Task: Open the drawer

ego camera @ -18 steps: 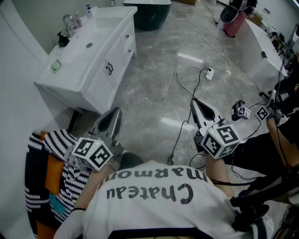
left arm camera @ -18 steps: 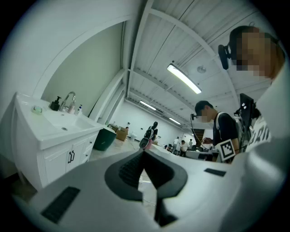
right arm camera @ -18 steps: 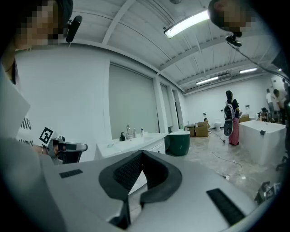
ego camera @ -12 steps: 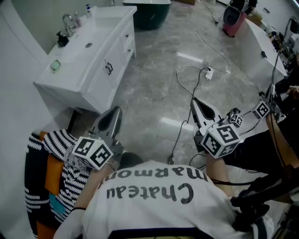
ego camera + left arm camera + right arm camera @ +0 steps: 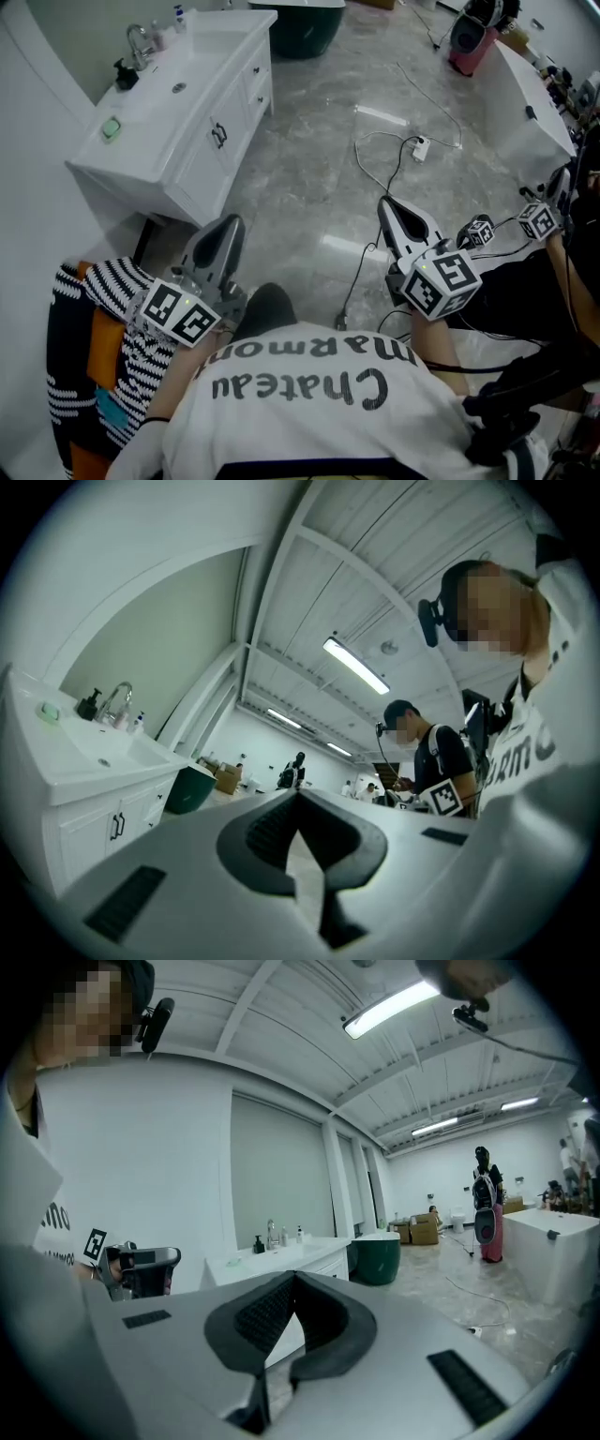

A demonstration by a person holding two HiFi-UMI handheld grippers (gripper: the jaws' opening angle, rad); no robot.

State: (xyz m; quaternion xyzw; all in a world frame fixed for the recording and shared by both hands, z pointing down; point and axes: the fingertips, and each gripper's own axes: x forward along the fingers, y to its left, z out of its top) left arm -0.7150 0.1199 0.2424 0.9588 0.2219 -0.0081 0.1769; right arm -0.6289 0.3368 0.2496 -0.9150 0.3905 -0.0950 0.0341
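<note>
A white vanity cabinet (image 5: 187, 112) with a sink and faucet stands at the upper left of the head view. Its drawers (image 5: 257, 77) with small dark handles are closed, and below them are doors with dark handles (image 5: 219, 137). My left gripper (image 5: 229, 225) is shut and empty, held over the floor well short of the cabinet. My right gripper (image 5: 386, 204) is also shut and empty, further right over the marble floor. The left gripper view has the cabinet (image 5: 89, 794) at its left, beyond the closed jaws. The right gripper view shows the cabinet (image 5: 291, 1258) far behind its closed jaws.
A dark green tub (image 5: 302, 30) stands past the cabinet. A white bathtub (image 5: 530, 108) is at the right. A power strip (image 5: 421, 147) with cables lies on the floor. Another person with marker-cube grippers (image 5: 538, 223) stands close on the right. Striped cloth (image 5: 89, 309) lies at my left.
My left gripper has slipped slightly down and left in the head view. The other person's marker cubes at the right have shifted rightwards. My right gripper has stayed put.
</note>
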